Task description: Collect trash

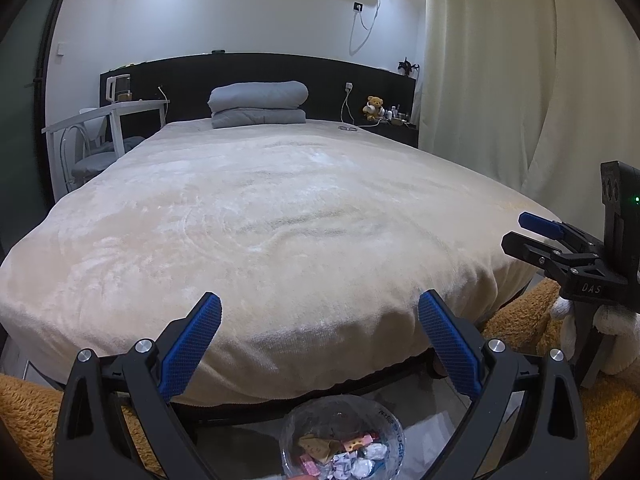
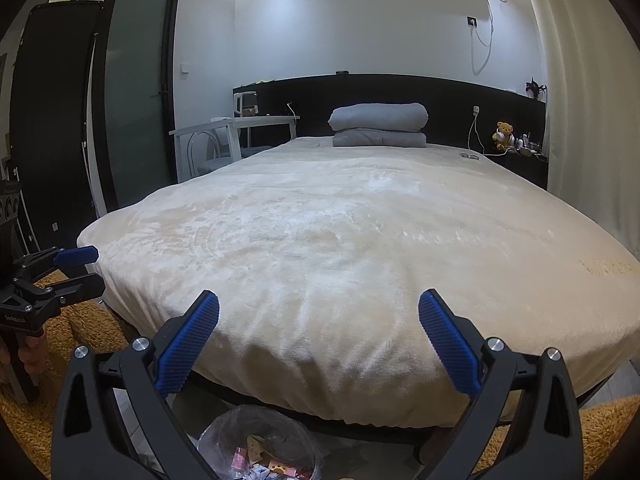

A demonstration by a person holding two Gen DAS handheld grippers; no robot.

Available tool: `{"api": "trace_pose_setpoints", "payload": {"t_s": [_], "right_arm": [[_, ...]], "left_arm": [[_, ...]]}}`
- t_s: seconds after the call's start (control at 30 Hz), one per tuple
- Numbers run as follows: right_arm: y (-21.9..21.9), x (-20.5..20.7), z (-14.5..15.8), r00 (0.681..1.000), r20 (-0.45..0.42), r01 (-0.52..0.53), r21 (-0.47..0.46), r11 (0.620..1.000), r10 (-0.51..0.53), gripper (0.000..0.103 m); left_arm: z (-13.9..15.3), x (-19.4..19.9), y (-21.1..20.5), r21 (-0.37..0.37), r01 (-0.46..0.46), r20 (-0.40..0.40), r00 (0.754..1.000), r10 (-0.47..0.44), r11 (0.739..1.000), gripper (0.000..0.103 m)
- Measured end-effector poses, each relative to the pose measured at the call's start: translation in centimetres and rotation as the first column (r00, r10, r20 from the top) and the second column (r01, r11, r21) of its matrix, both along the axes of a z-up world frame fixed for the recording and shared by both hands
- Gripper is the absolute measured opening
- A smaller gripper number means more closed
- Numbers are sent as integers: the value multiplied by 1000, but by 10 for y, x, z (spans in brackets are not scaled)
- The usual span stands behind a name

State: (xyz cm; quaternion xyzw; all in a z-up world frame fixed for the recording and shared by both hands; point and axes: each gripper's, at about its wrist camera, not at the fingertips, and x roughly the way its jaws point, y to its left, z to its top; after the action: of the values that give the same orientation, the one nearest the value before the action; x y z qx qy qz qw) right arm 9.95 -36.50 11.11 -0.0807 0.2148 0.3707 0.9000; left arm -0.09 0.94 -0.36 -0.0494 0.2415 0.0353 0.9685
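A small bin lined with a clear bag (image 1: 344, 440) stands on the floor at the foot of the bed, below both grippers. It holds several crumpled wrappers and paper scraps (image 1: 340, 454). In the right wrist view the same bin (image 2: 256, 444) sits at the bottom edge. My left gripper (image 1: 320, 312) is open above it with nothing between its blue pads. My right gripper (image 2: 319, 309) is also open and empty. Each gripper shows in the other's view: the right one (image 1: 520, 232) at the far right, the left one (image 2: 90, 266) at the far left.
A wide bed with a cream blanket (image 1: 272, 216) fills the middle, a folded grey duvet (image 1: 258, 104) at its head. Orange shaggy rugs (image 2: 80, 332) flank the bin. A white desk and chair (image 1: 104, 132) stand left, a curtain (image 1: 520, 80) right, a dark door (image 2: 136, 88) beyond.
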Motion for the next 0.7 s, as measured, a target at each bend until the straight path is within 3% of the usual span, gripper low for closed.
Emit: {"api": "trace_pose_setpoints", "payload": {"t_s": [0.7], "right_arm": [[2,3,-2,1000,-7,3,-15,1000,-4,99]], "left_arm": [[0,0,-1,3,5,-5,1000,-5,1000,96]]}}
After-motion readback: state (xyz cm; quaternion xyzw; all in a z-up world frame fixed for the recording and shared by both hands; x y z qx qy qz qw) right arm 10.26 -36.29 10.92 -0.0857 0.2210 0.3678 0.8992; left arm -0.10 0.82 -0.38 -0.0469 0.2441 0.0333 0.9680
